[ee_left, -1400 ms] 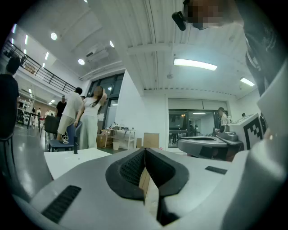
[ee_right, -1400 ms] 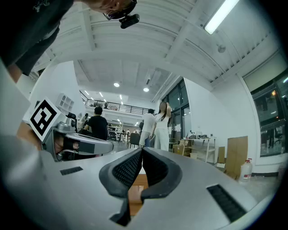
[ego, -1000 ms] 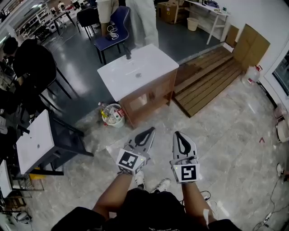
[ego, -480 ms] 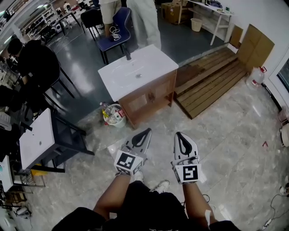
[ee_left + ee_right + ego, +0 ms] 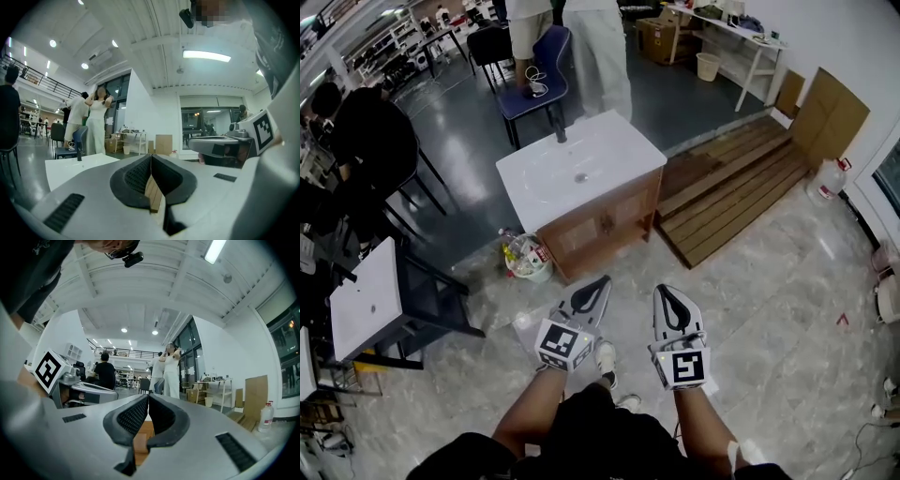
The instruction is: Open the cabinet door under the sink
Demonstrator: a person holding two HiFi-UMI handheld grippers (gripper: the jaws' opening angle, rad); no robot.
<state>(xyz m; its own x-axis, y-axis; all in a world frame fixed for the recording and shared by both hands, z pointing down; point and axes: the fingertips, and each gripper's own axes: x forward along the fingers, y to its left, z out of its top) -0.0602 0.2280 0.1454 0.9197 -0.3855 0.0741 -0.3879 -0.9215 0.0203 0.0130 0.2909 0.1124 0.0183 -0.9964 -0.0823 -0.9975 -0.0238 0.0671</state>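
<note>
Pale floor (image 5: 750,300) separates the cabinet door (image 5: 602,227) from left tool (image 5: 601,280) and right tool (image 5: 665,290).

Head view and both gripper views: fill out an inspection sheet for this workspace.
Surface: pale marble-patterned tile floor; dark grey floor beyond.
Job's things: wooden cabinet under a white sink top; its front doors look closed.
Clutter: small bin of bottles beside the cabinet; wooden slatted platform; clear plastic jug.
Grippers: left gripper and right gripper both shut, empty, held level, short of the cabinet.
Cables: white cord on the blue chair.
Surroundings: two standing people behind the sink, seated person in black, white table, cardboard sheets.
</note>
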